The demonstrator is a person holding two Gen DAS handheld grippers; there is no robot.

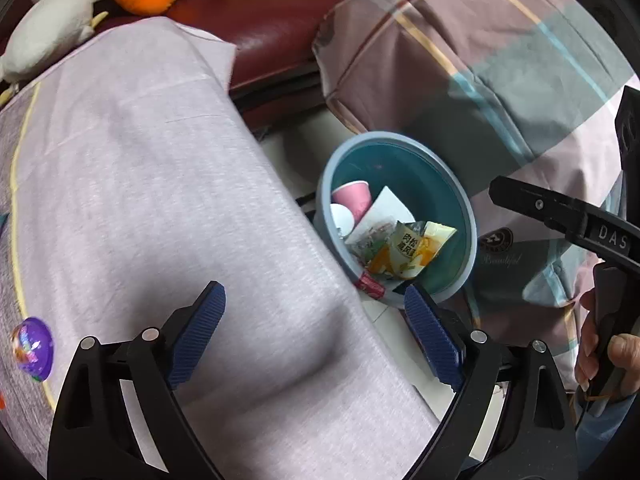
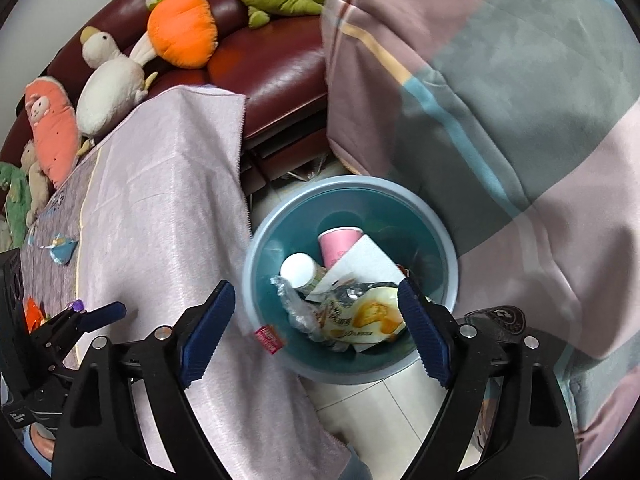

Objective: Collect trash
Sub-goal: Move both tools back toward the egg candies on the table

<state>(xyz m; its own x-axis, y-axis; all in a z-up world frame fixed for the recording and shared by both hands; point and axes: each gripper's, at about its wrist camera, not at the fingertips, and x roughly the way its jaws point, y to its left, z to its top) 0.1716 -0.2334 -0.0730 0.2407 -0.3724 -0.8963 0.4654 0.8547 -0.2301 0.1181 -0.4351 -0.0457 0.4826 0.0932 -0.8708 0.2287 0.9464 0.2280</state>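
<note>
Blue-padded fingers of the right gripper (image 2: 316,332) stand wide apart and empty above a blue bin (image 2: 256,240) on the tiled floor. Inside lie a pink cup (image 2: 338,246), a white-capped bottle (image 2: 298,270) and snack wrappers (image 2: 360,316) printed with Chinese characters. Beside it, the left gripper (image 1: 316,336) is likewise spread wide, holding nothing, over a lilac cloth (image 1: 140,184). "DAS" reads on the right tool's black arm (image 1: 560,216); "Beautiful" shows faintly on the checked bedding (image 1: 500,80).
</note>
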